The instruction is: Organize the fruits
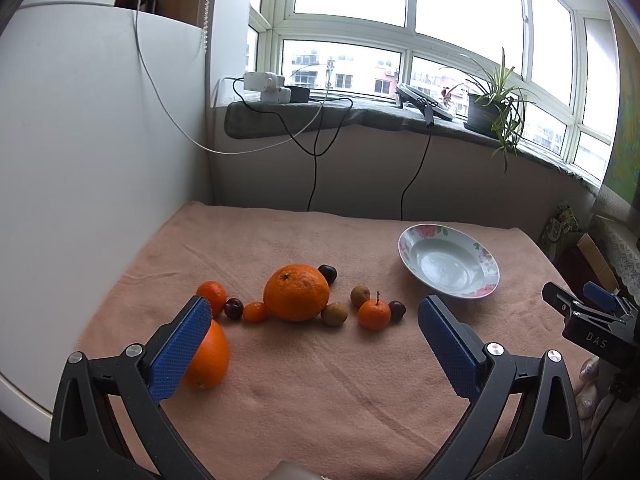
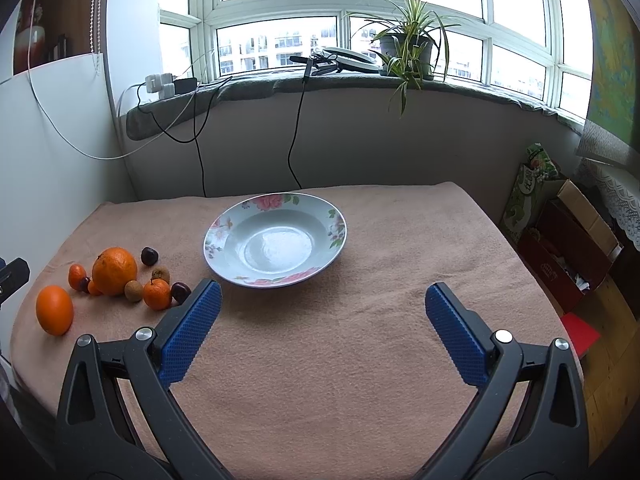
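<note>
A floral plate (image 1: 486, 264) (image 2: 336, 236) sits empty on the pink cloth. To its left lies a cluster of fruit: a large orange (image 1: 297, 292) (image 2: 115, 271), small tangerines (image 1: 374, 314) (image 2: 157, 294), dark plums (image 1: 328, 273) (image 2: 149, 256) and brownish longans (image 1: 334, 314) (image 2: 133, 291). A second orange (image 1: 210, 356) (image 2: 55, 309) lies apart, nearer me, partly behind my left gripper's left finger (image 1: 182, 350). My left gripper (image 1: 316, 320) is open and empty above the cloth in front of the fruit. My right gripper (image 2: 322, 304) is open and empty in front of the plate.
The cloth-covered table (image 2: 320, 360) meets a white panel (image 1: 100, 160) on the left and a wall under a windowsill with cables and a potted plant (image 2: 406, 48). Boxes (image 2: 568, 248) stand on the floor to the right. The right gripper's body (image 1: 596, 320) shows at the left view's right edge.
</note>
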Available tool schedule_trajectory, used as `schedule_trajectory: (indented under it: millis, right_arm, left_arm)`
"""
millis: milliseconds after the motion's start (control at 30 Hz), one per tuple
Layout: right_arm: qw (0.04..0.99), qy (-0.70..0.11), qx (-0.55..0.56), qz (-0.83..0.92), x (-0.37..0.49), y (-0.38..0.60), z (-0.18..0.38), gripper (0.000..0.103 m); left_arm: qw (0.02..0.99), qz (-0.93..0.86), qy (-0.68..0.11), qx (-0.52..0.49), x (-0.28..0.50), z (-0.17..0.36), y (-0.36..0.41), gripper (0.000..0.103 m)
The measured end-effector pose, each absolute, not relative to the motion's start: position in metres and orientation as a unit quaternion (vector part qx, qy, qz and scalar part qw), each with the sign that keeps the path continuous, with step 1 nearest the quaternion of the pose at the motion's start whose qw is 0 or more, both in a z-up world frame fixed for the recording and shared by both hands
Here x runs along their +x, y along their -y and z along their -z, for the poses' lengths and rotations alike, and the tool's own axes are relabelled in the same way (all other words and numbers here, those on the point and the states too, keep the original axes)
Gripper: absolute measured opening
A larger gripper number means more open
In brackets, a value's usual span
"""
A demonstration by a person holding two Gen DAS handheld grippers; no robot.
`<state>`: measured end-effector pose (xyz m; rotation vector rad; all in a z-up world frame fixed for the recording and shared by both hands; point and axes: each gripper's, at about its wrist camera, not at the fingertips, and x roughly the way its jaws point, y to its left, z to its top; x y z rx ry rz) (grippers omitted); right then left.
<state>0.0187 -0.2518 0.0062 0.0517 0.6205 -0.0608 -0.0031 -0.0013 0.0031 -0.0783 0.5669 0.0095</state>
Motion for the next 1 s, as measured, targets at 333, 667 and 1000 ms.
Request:
schedule_trajectory:
  millis: [333,667,1000]
  right_arm:
    - [0.949,-0.313,0.021,0.025,0.023,0.246,-0.004,0.103]
    - [0.947,-0.321,0.021,0.006,0.028,0.234,-0.002,0.103]
    - [0.944,-0.325,0.012,-0.061,0.039,0.199,0.001,0.103]
  left_arm:
    - [0.959,-0.005,-0.281,-0.042,-0.003,0.0,-0.001,0.102]
    - [0.955,-0.011,-0.29,-0.058,-0.001,0.01,-0.02,0.102]
    - [0.942,-0.029,-0.317,-0.108,-0.003,0.029,-0.06,0.102]
